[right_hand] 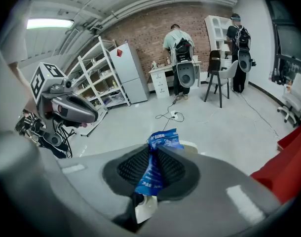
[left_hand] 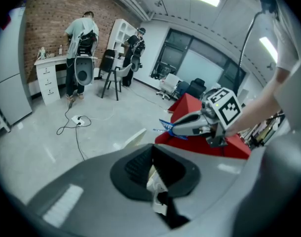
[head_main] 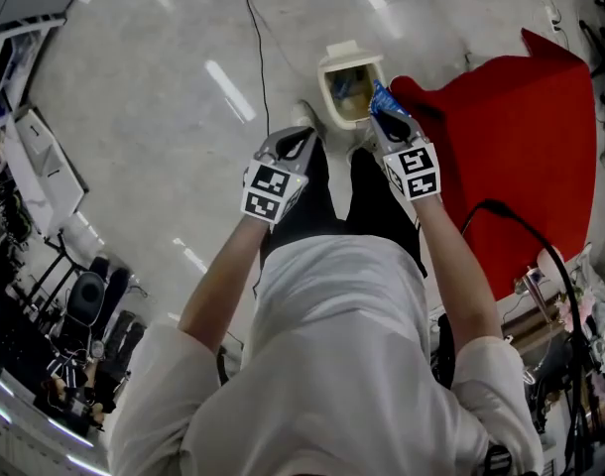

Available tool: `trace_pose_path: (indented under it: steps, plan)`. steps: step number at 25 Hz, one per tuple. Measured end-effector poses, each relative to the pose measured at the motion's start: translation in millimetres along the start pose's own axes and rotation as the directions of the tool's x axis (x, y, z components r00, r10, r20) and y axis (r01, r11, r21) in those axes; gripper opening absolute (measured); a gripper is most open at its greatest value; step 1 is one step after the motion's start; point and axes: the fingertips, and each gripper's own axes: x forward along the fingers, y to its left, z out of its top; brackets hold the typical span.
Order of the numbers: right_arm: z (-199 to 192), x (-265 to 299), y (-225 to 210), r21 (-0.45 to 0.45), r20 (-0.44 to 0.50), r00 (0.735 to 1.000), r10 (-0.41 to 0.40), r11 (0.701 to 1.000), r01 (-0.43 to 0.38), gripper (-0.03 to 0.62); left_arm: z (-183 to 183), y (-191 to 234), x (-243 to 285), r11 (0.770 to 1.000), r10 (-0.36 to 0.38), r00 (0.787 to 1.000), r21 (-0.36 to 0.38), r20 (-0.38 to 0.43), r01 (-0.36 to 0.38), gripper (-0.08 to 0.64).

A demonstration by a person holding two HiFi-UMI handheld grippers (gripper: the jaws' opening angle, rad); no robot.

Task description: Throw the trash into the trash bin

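Note:
A cream trash bin [head_main: 349,87] with an open top stands on the floor just ahead of the person's feet. My right gripper [head_main: 385,115] is shut on a crumpled blue wrapper [head_main: 381,96] and holds it at the bin's right rim. In the right gripper view the wrapper [right_hand: 157,164] is pinched between the dark pads, with the bin's rim [right_hand: 191,144] just beyond. In the left gripper view the wrapper [left_hand: 166,126] sticks out of the right gripper [left_hand: 174,129]. My left gripper [head_main: 303,137] hangs left of the bin, jaws together [left_hand: 153,148] with nothing in them.
A large red cover [head_main: 526,137] spreads over the floor right of the bin. A black cable [head_main: 255,38] runs across the floor behind it, ending at a power strip [left_hand: 77,122]. Two people [right_hand: 178,53] stand by a desk, chairs, shelves and a refrigerator [right_hand: 131,73] far off.

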Motion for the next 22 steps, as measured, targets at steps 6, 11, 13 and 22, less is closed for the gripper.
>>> trace_pose_path:
  steps: [6,11,13,22]
  plan:
    - [-43.4,53.6,-11.1,0.062,-0.034,0.999,0.023,0.998,-0.021,0.049,-35.3,18.2,36.9,1.0,0.005,0.999,-0.022,-0.038,-0.006,0.005]
    - [-88.1,101.2,-22.1,0.134,-0.052,0.998,0.042,0.99,-0.035,0.054,-65.2,27.6,69.6,1.0,-0.011,0.998,-0.029,-0.069,0.009,0.005]
    - [-103.7,120.4,-21.9,0.156,-0.057,0.997,0.054,0.987,-0.045,0.057,-76.4,32.6,80.4,1.0,-0.017,0.997,-0.025,-0.079,0.015,0.005]
    - [-170.8,186.6,-42.6,0.238,-0.054,0.998,0.043,0.971,-0.029,0.075,-123.6,40.3,136.1,0.998,-0.044,0.993,-0.042,-0.107,0.039,0.005]
